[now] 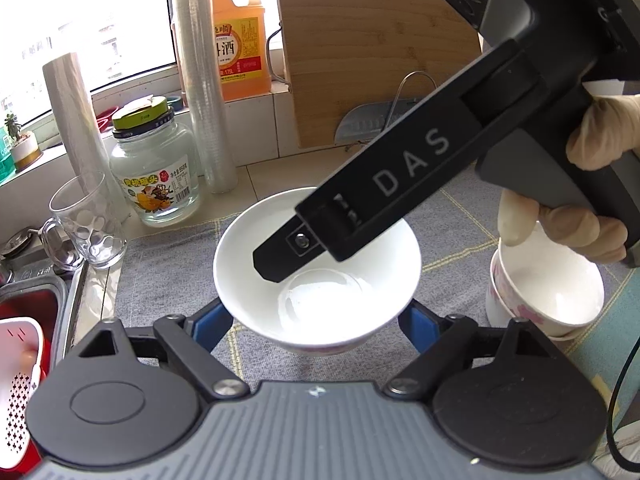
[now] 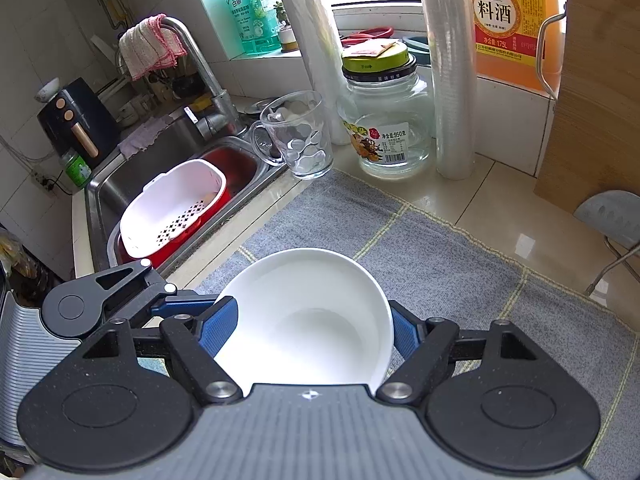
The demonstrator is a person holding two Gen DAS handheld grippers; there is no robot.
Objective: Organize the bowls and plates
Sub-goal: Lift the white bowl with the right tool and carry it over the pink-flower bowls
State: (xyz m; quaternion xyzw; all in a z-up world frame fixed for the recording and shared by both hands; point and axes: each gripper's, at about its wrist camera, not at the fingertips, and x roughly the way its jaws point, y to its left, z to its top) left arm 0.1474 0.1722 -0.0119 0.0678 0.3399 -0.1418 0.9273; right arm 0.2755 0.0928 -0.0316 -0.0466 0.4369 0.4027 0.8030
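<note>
A plain white bowl hangs above the grey mat. My left gripper is shut on it, with a blue pad on each side of its lower wall. My right gripper reaches in from the upper right in a gloved hand, and one of its black fingers lies over the bowl's far rim. In the right wrist view the same bowl sits tilted between the blue pads of my right gripper, which press on its sides. One of the left gripper's fingers meets the bowl from the left.
Stacked bowls with a pink flower pattern stand on the mat to the right. A glass mug, a jar and a sleeve of plastic cups line the back. A sink holding a white colander lies to the left, and a wooden cutting board leans behind.
</note>
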